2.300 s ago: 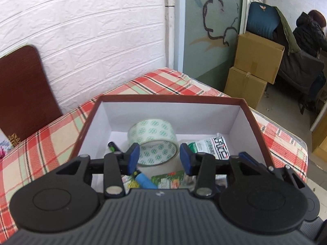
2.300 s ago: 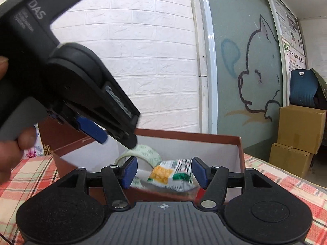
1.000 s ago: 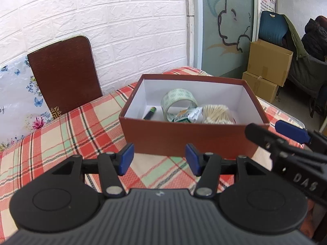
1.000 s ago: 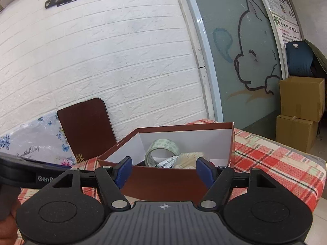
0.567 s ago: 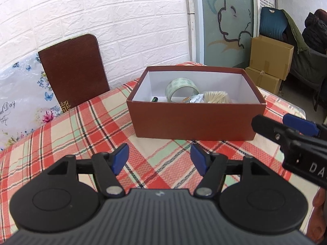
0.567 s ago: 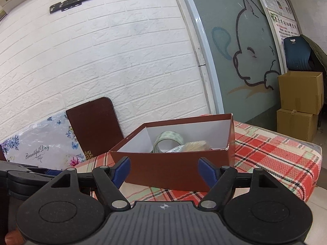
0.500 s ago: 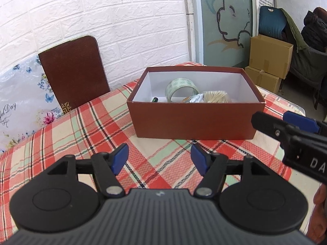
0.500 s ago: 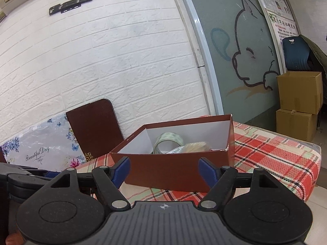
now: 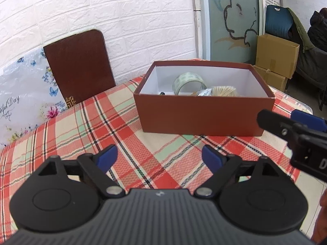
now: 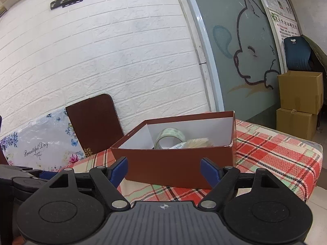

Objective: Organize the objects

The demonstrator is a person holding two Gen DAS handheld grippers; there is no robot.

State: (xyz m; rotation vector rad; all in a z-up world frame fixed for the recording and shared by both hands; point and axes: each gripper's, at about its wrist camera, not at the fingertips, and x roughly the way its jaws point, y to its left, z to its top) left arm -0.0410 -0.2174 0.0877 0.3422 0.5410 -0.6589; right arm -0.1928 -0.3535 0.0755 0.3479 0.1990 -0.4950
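Observation:
A brown box (image 9: pixel 204 116) with a white inside stands on the plaid table; it also shows in the right wrist view (image 10: pixel 175 167). Inside lie a tape roll (image 9: pixel 189 81), a foil packet (image 9: pixel 202 92) and a tan bundle (image 9: pixel 223 90); the tape roll (image 10: pixel 169 137) and the bundle (image 10: pixel 197 142) show in the right wrist view too. My left gripper (image 9: pixel 159 157) is open and empty, well short of the box. My right gripper (image 10: pixel 163 168) is open and empty, also short of the box; its body shows at the right of the left wrist view (image 9: pixel 294 134).
A brown board (image 9: pixel 79 65) and a floral panel (image 9: pixel 22 94) lean on the white brick wall behind the table. Cardboard boxes (image 9: pixel 276 59) and a blue chair (image 9: pixel 279 20) stand on the floor at the right. The plaid tablecloth (image 9: pixel 143 153) ends at the right edge.
Both grippers have drawn back from the box, leaving their items inside it, and stand open and empty farther away. In the last half second they moved back only a little.

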